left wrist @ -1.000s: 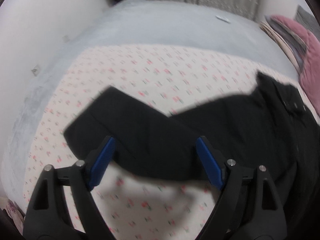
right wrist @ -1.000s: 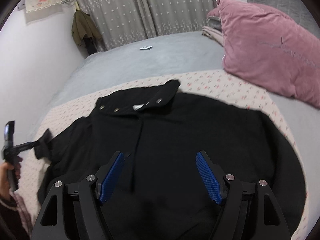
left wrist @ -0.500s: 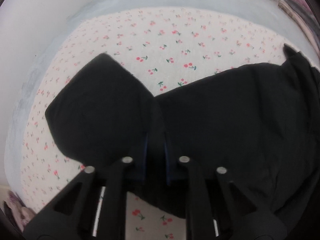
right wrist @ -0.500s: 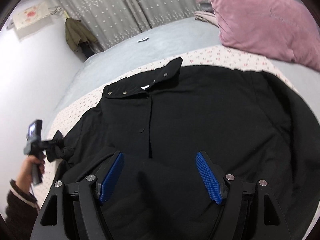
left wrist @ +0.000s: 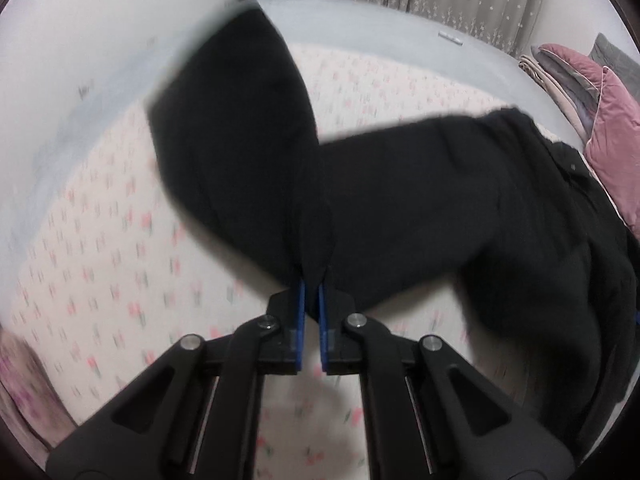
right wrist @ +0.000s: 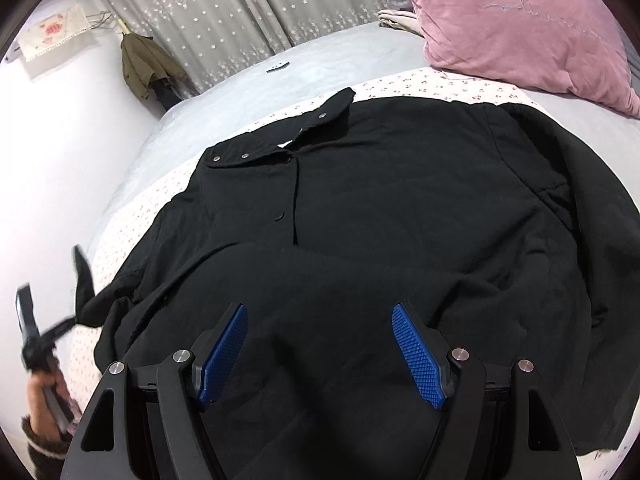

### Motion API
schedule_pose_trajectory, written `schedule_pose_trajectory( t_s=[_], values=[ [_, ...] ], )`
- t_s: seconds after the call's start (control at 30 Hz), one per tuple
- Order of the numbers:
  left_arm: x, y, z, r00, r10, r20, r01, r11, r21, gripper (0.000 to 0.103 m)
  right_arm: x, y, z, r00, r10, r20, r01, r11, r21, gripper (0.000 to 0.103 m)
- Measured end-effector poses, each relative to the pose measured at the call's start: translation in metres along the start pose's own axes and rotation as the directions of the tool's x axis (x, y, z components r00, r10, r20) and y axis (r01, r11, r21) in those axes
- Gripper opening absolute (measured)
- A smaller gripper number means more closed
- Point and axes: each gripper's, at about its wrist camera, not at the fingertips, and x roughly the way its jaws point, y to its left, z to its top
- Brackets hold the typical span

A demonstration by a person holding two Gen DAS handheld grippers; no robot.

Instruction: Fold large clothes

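A large black buttoned garment [right wrist: 400, 208] lies spread front-up on a cherry-print sheet [right wrist: 460, 84], collar toward the far side. My left gripper [left wrist: 311, 288] is shut on the black sleeve [left wrist: 248, 152] and holds it lifted off the sheet; the cuff end flaps up and is blurred. It also shows at the left edge of the right wrist view [right wrist: 76, 320], with the sleeve [right wrist: 86, 280] pinched in it. My right gripper [right wrist: 318, 348] is open and empty, hovering over the garment's lower front.
A pink pillow [right wrist: 520, 28] and folded bedding lie at the bed's far right. A grey bedspread [right wrist: 320, 68] with a small remote [right wrist: 278, 67] lies beyond the sheet. A white wall [right wrist: 60, 128] runs along the left; an olive jacket [right wrist: 148, 64] hangs by the curtains.
My left gripper closed on the sleeve, then lifted it up off the sheet. My right gripper stayed open over the garment and shifted slightly.
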Motion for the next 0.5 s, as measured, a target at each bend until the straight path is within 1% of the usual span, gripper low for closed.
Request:
schedule_pose_trajectory(
  t_s=[0.03,0.17,0.23,0.3,0.37,0.4,0.43,0.5],
  values=[
    [0.006,0.004,-0.012,0.999,-0.013,-0.029,0.013,1.0,-0.009,0.006,0.001,0.0,-0.002,1.0,0.001,-0.005,-0.001,1.0,0.001,0.076],
    [0.017,0.017,-0.042,0.993,-0.057,-0.107,0.051,0.997,-0.054,0.006,0.006,-0.004,-0.006,1.0,0.001,-0.028,0.0,1.0,0.01,0.076],
    [0.016,0.019,-0.051,0.989,-0.052,-0.136,0.045,0.997,-0.056,0.006,0.008,-0.005,-0.008,0.999,-0.007,-0.036,0.008,1.0,0.008,0.076],
    [0.009,0.022,-0.058,0.989,-0.04,-0.139,0.034,0.998,-0.049,0.007,0.008,-0.006,-0.009,0.999,-0.014,-0.039,0.014,1.0,0.005,0.076],
    [-0.003,0.024,-0.061,0.991,-0.039,-0.129,0.033,0.998,-0.052,0.017,0.008,-0.006,-0.009,0.999,-0.018,-0.038,0.018,1.0,0.006,0.076],
    [-0.011,0.025,-0.061,0.992,-0.047,-0.114,0.041,0.998,-0.054,0.033,0.008,-0.006,-0.008,0.999,-0.019,-0.037,0.019,1.0,0.007,0.076],
    [-0.021,0.025,-0.06,0.995,-0.053,-0.089,0.048,0.997,-0.054,0.053,0.009,-0.006,-0.008,0.999,-0.02,-0.036,0.02,1.0,0.008,0.076],
    [-0.039,0.025,-0.054,0.998,-0.052,-0.03,0.051,0.998,-0.047,0.07,0.009,-0.006,-0.009,0.999,-0.019,-0.035,0.019,1.0,0.009,0.076]
  ],
)
